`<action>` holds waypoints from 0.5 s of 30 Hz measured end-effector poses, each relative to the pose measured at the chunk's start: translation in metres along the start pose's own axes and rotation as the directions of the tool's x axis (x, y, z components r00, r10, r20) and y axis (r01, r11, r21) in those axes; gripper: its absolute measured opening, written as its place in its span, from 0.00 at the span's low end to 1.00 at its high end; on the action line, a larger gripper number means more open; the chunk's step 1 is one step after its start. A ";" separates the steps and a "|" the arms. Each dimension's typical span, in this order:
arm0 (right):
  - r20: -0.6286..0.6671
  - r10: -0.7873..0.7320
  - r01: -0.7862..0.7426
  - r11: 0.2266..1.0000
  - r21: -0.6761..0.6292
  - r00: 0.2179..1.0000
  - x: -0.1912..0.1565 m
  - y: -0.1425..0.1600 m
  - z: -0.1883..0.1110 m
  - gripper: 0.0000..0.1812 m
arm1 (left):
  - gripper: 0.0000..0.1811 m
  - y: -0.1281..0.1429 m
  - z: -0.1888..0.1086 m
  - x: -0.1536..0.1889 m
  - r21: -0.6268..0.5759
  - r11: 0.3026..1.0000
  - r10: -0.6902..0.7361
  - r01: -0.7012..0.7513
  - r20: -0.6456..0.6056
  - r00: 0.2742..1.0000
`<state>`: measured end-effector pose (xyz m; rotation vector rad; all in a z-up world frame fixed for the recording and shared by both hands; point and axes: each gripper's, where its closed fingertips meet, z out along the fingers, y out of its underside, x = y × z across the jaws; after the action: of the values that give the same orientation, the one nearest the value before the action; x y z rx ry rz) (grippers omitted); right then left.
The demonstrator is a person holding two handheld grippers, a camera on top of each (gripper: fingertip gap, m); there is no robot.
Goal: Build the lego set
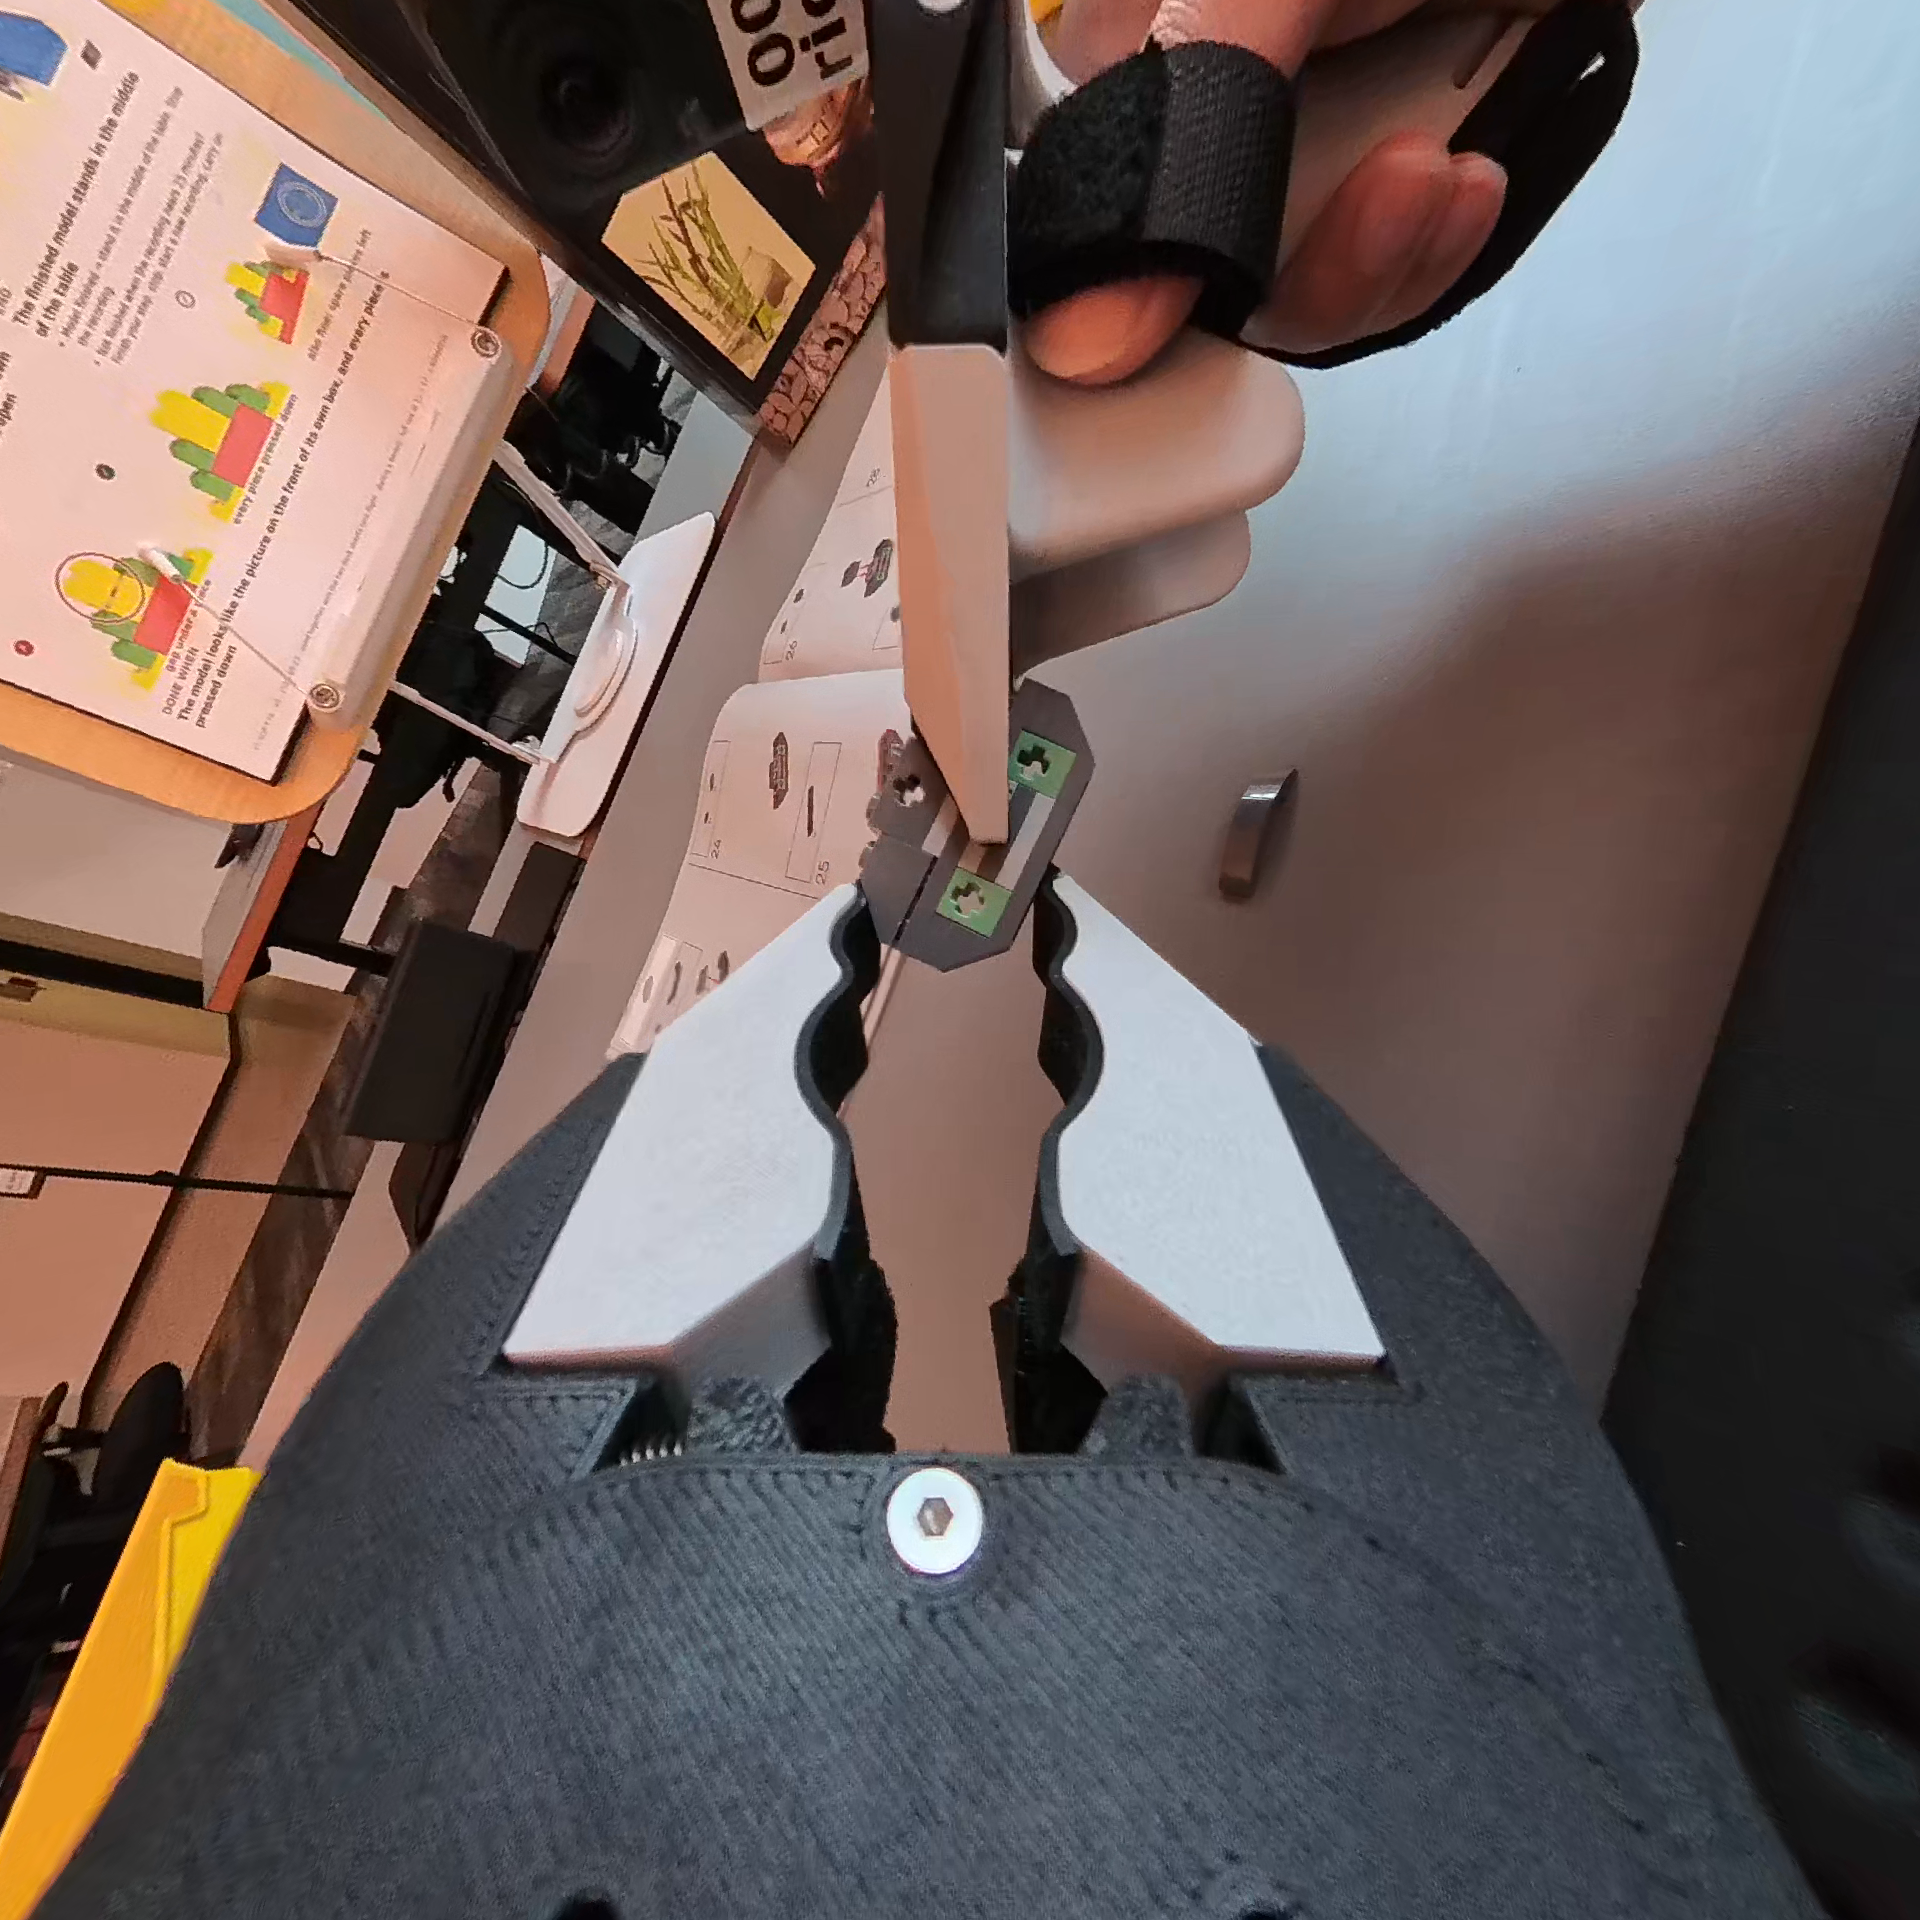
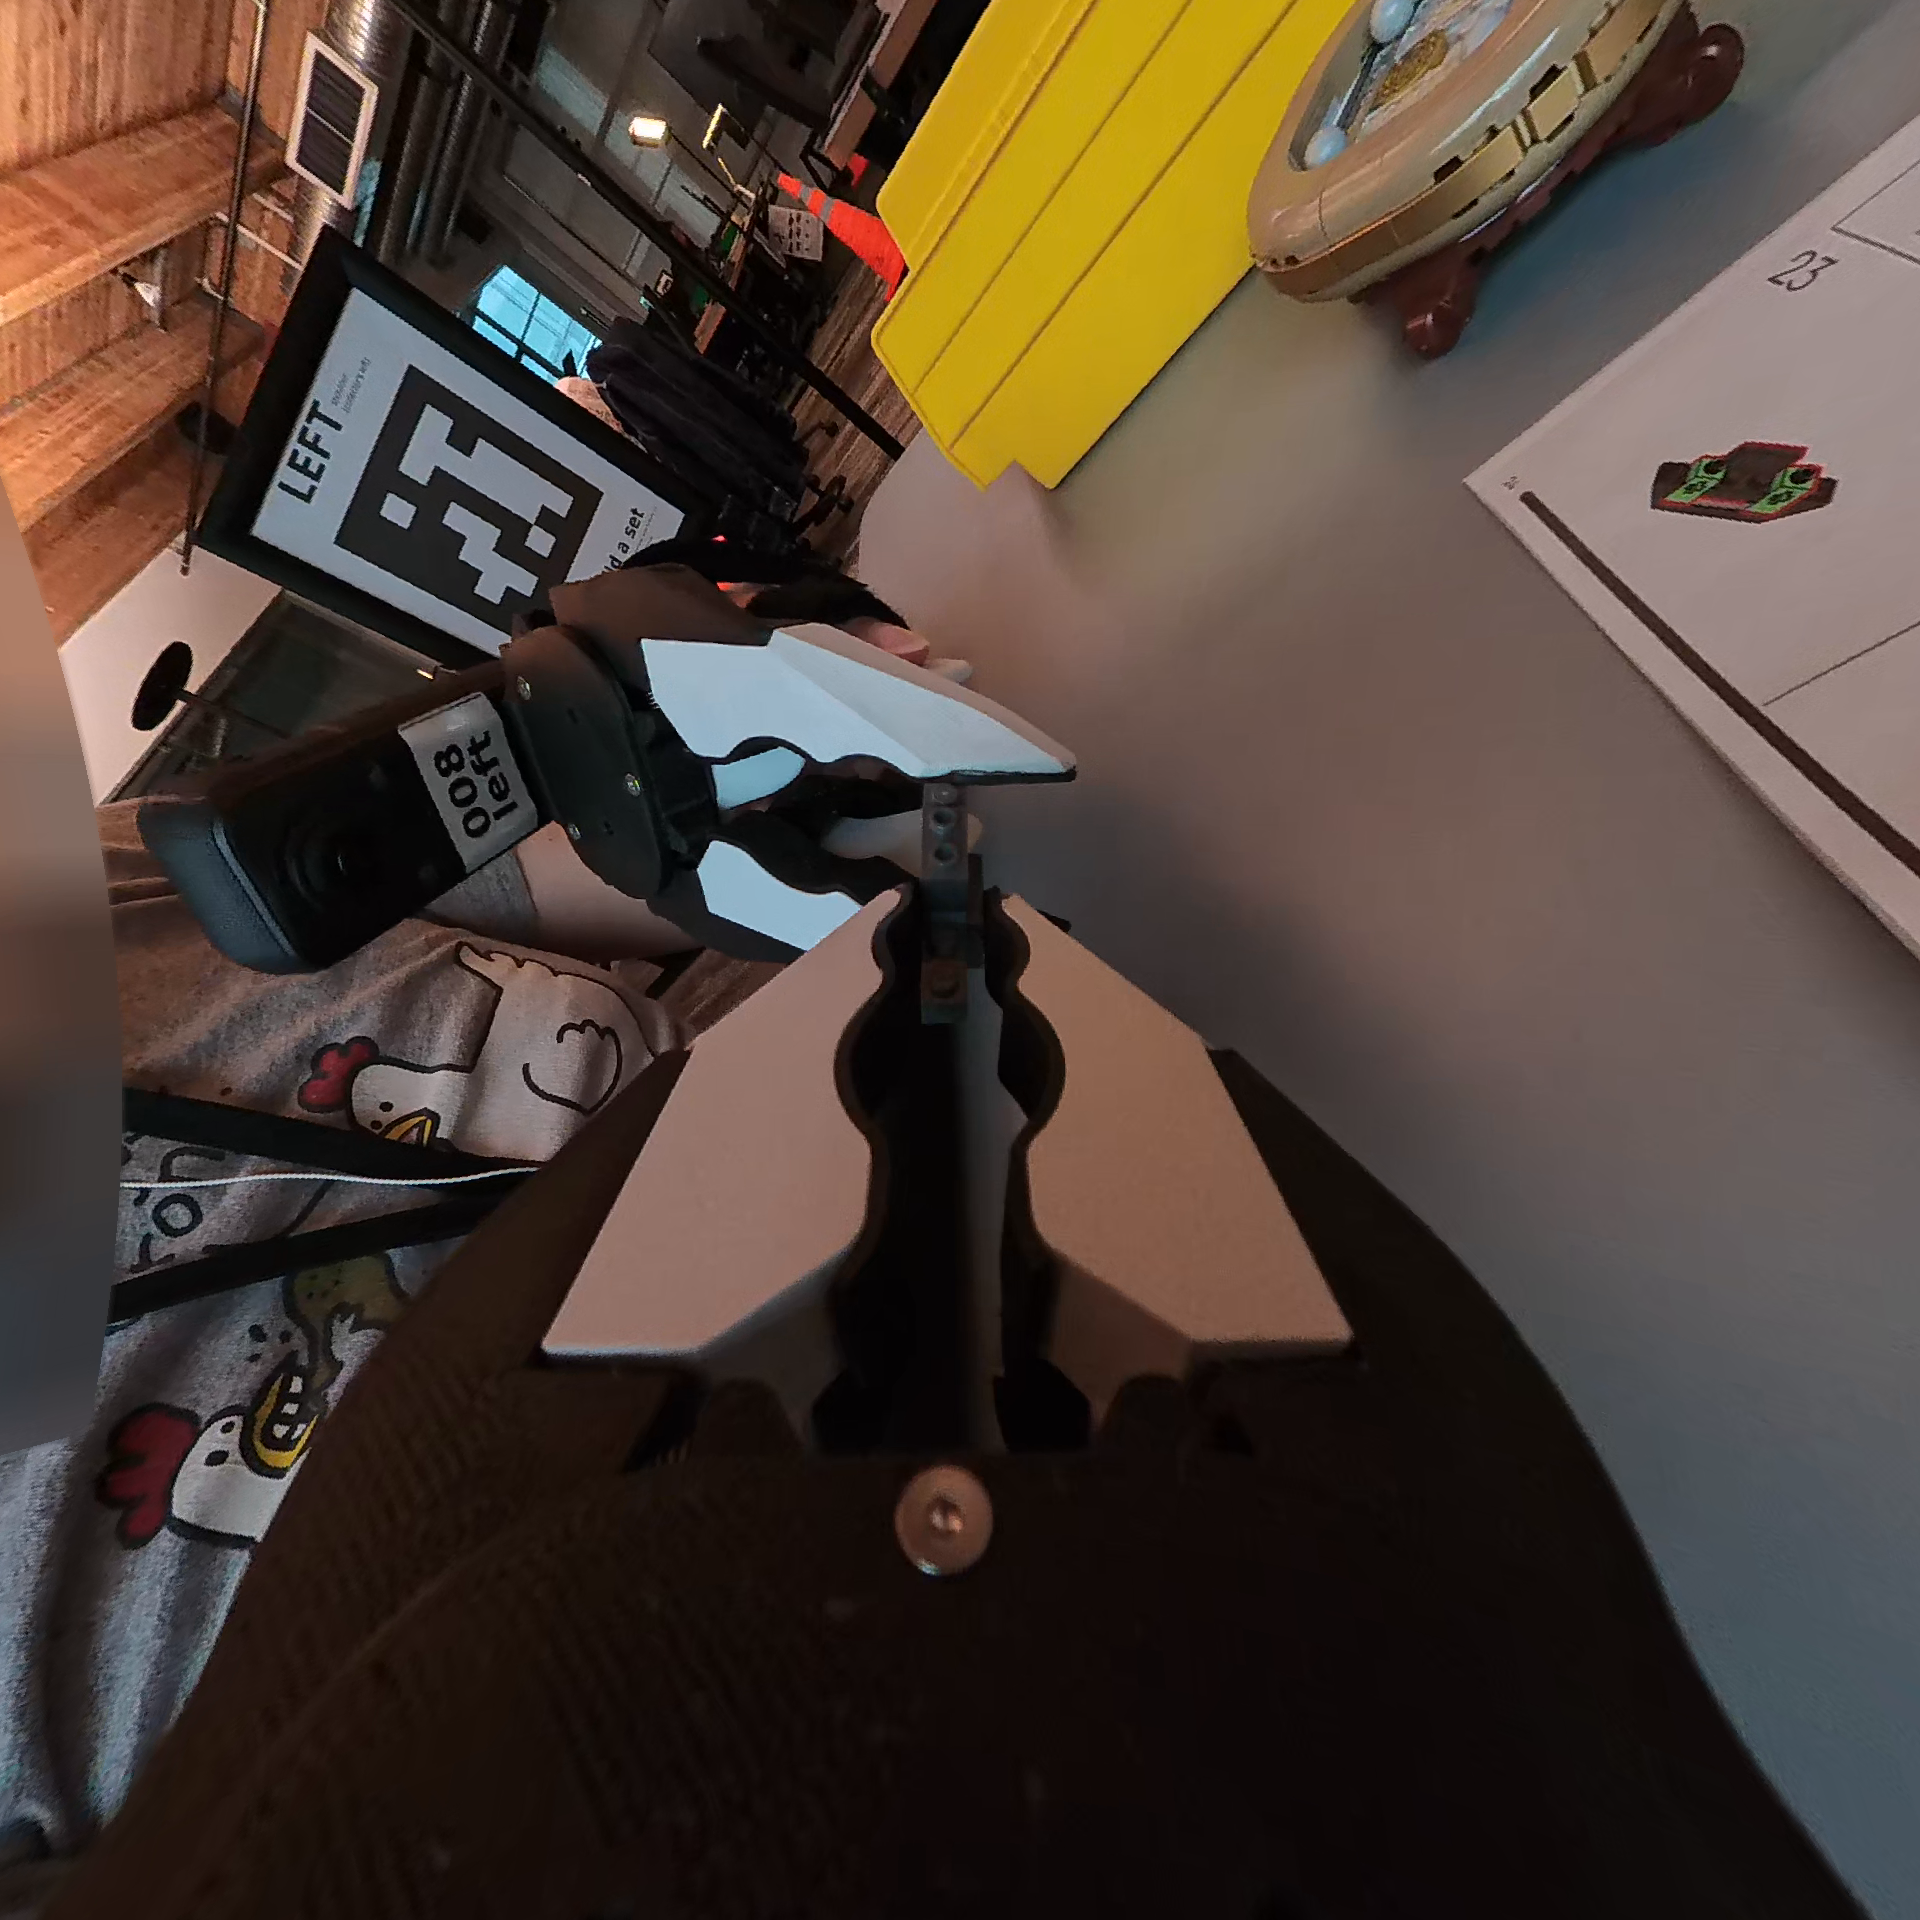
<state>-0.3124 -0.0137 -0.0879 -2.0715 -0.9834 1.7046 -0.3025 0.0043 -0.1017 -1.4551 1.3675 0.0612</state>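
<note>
The small dark grey lego assembly (image 1: pixel 971 852) with two green pieces hangs in the air above the pale surface (image 1: pixel 1507 727), between both tools; the right gripper (image 1: pixel 982 831) comes down from above and pinches it at its tip, hiding its middle; the left gripper (image 1: pixel 951 914) sits just beneath, jaws parted a little, and whether its tips touch the piece is hard to tell. From the right wrist view the assembly (image 2: pixel 943 914) shows edge-on, thin and dim, clamped in the right gripper (image 2: pixel 945 925); only there do the yellow bin (image 2: pixel 1060 239) and a round tan model (image 2: pixel 1455 156) appear. The instruction booklet (image 1: pixel 790 790) is partly cut off; a loose dark curved piece (image 1: pixel 1257 831) lies beside.
</note>
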 end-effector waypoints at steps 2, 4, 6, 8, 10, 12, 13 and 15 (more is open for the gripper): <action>0.003 0.002 -0.002 1.000 -0.025 1.000 0.000 0.004 -0.001 0.05 | 0.16 -0.001 0.001 0.004 0.017 1.000 -0.022 0.023 -0.033 0.999; 0.007 0.001 -0.001 0.999 -0.033 1.000 -0.001 0.005 -0.002 0.05 | 0.16 -0.004 0.000 0.007 0.056 0.997 -0.046 0.049 -0.060 0.997; -0.006 0.005 -0.005 0.998 -0.056 1.000 0.001 0.009 -0.002 0.05 | 0.17 -0.005 -0.001 0.010 0.072 0.997 -0.030 0.035 -0.070 0.997; -0.014 0.002 -0.003 0.997 -0.077 1.000 0.002 0.013 -0.002 0.06 | 0.19 -0.006 -0.002 0.012 0.085 0.996 0.006 0.000 -0.070 0.998; -0.002 0.004 -0.004 0.995 -0.098 1.000 0.000 0.016 -0.002 0.05 | 0.21 -0.005 -0.003 0.020 0.098 0.994 0.048 -0.039 -0.101 0.994; -0.015 0.001 -0.003 0.991 -0.136 1.000 0.001 0.022 -0.001 0.06 | 0.20 -0.006 -0.004 0.024 0.114 0.991 0.086 -0.074 -0.111 0.990; -0.020 0.000 -0.003 0.989 -0.149 1.000 0.002 0.025 -0.001 0.05 | 0.17 -0.008 -0.006 0.025 0.128 0.988 0.100 -0.085 -0.110 0.989; -0.022 0.008 -0.011 0.987 -0.162 1.000 0.003 0.027 -0.001 0.05 | 0.17 -0.009 -0.007 0.027 0.133 0.986 0.111 -0.096 -0.111 0.988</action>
<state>-0.3029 -0.0316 -0.1062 -2.1925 -1.1420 1.6538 -0.2906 -0.0209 -0.1106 -1.2978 1.5149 -0.0453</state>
